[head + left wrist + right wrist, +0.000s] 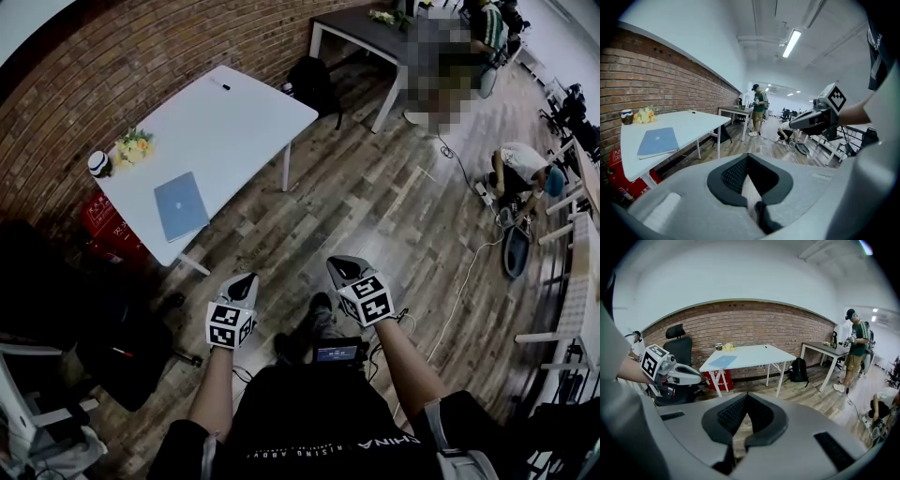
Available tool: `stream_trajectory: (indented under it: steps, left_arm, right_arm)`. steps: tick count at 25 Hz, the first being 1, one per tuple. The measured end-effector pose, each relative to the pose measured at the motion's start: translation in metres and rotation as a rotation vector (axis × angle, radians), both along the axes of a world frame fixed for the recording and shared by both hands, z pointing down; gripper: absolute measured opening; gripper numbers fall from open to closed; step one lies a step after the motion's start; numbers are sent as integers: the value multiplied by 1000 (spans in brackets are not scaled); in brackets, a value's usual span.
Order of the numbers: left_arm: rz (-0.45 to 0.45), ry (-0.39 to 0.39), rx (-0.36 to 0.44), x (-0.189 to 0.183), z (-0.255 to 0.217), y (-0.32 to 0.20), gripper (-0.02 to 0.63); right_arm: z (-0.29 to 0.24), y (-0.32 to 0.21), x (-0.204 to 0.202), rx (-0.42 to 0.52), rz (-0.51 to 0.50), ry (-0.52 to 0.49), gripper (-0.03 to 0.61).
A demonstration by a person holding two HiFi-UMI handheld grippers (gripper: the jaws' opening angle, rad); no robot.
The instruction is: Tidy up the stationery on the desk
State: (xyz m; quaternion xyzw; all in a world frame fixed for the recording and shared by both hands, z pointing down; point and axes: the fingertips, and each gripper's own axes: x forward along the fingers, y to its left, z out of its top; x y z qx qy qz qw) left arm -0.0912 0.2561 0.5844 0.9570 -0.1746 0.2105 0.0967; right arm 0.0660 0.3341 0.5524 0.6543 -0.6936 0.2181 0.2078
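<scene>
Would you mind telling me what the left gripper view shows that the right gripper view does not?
Only the left gripper view shows the right tool from outside and the lit ceiling lamp. Only the right gripper view shows the left tool from outside and the black office chair. Both show the white desk, the blue laptop on it, the brick wall and the standing person.

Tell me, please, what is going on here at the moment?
A person stands on the wooden floor with a tool in each hand. The left tool and the right tool are both shut and empty, held out in front, apart from the white desk. On the desk lie a blue laptop, a cup, yellow flowers and a small dark pen-like item. Nothing there is being handled.
</scene>
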Motion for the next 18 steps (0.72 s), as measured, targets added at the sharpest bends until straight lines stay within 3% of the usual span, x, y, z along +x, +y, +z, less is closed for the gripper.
stream_trajectory:
  steps: [13, 18]
  left_arm:
    - [-121, -38, -18, 42, 5, -70, 6]
    - [-187, -94, 47, 71, -4, -110, 6]
  right_arm:
    - [4, -92, 55, 0, -92, -36, 8]
    - [2, -139, 91, 1, -152, -56, 8]
